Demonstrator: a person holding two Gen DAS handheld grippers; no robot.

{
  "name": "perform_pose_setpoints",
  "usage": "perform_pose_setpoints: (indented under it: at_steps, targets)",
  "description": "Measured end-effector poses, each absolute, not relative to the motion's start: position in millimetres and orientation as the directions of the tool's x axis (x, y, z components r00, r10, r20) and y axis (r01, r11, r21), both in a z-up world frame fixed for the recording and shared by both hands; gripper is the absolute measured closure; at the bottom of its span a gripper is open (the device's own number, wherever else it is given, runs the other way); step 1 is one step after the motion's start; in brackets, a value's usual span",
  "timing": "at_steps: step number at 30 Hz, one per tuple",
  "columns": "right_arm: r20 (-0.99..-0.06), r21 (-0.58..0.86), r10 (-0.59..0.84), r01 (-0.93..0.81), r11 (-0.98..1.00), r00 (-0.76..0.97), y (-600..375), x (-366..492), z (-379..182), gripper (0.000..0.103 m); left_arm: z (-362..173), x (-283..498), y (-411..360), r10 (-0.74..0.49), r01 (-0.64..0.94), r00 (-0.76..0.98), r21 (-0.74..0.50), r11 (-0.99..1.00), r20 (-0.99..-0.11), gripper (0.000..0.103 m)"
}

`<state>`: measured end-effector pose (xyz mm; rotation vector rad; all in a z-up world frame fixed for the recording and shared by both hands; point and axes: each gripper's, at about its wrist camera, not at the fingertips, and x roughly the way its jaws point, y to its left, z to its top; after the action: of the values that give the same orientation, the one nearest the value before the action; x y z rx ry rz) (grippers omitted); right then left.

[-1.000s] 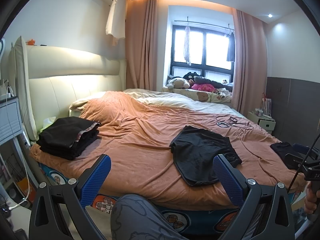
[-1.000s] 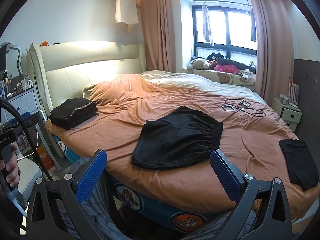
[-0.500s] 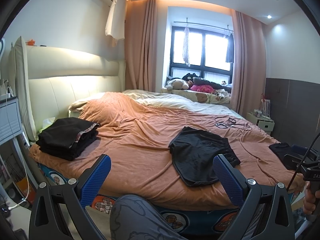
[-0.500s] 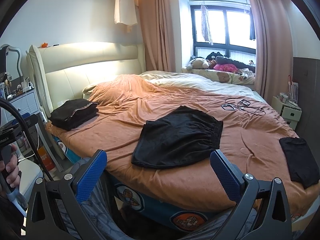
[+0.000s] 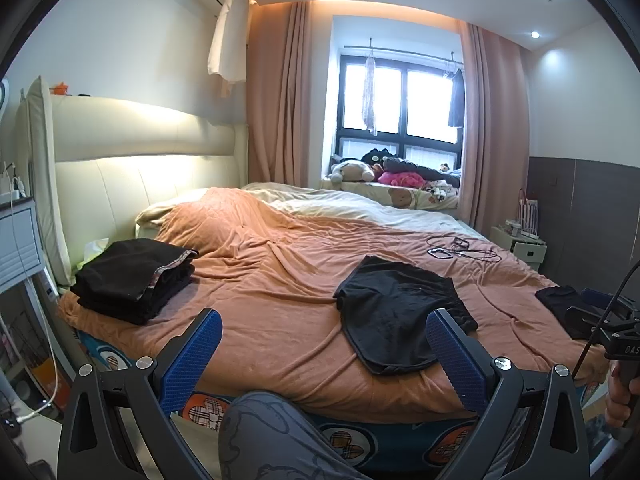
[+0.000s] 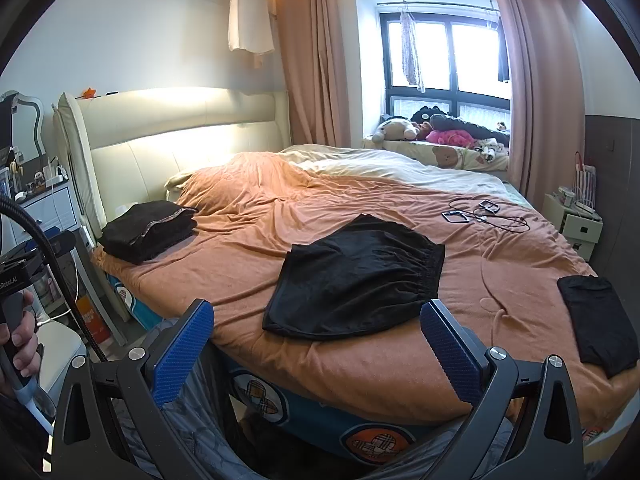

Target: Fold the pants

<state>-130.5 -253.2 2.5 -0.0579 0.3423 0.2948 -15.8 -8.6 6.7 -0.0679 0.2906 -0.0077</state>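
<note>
Left wrist view: the left gripper (image 5: 322, 356) hangs wide open and empty above a patterned knee (image 5: 272, 432). The right gripper (image 6: 316, 350) is likewise spread, holding nothing. Beyond them, black pants (image 6: 356, 276) lie flat on the orange bedspread (image 6: 400, 364) near its front edge; farther left sits a folded dark stack (image 5: 132, 276).

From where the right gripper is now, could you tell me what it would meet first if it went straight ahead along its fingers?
Most likely the black pants spread on the orange bedspread. The open right gripper points across the bed's near edge at them, with nothing in between; depth is hard to judge through the fisheye.
</note>
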Motion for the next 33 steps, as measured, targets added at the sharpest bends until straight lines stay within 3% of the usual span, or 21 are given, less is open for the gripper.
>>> perform_pose_setpoints:
  at_steps: [33]
  targets:
    - [-0.330,0.019,0.278,-0.289,0.957,0.902,-256,-121,-6,0.000,3,-5,0,-0.018,-0.002,0.960,-0.070,0.998,-0.279,0.000]
